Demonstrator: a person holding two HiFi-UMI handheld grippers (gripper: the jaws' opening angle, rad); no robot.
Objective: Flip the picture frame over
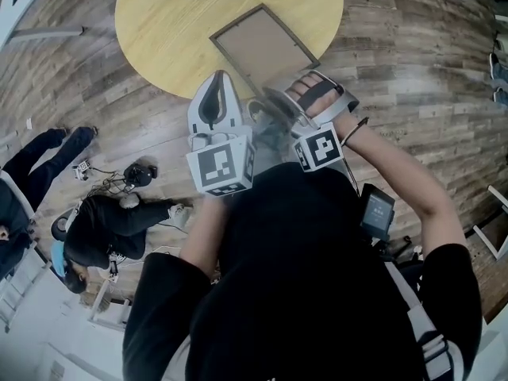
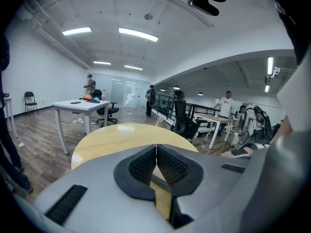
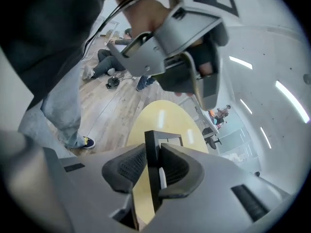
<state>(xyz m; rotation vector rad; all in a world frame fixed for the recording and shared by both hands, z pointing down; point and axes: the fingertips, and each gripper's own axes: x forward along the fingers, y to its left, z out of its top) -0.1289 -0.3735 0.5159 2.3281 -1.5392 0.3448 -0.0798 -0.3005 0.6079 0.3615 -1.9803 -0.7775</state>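
Note:
The picture frame (image 1: 264, 44) has a dark rim and a brown board facing up. It lies near the front edge of the round yellow table (image 1: 167, 22). My right gripper (image 1: 266, 98) is blurred at the frame's near corner. In the right gripper view my right gripper (image 3: 153, 166) is shut on the black frame (image 3: 149, 144), which stands edge-on between the pads. My left gripper (image 1: 217, 78) hovers just left of the frame, at the table's edge. In the left gripper view my left gripper (image 2: 156, 161) has its pads touching and holds nothing.
Wood-plank floor surrounds the table. Two people (image 1: 119, 221) are low on the floor to the left, among cables. Farther off stand a white desk (image 2: 80, 106), office chairs and several people.

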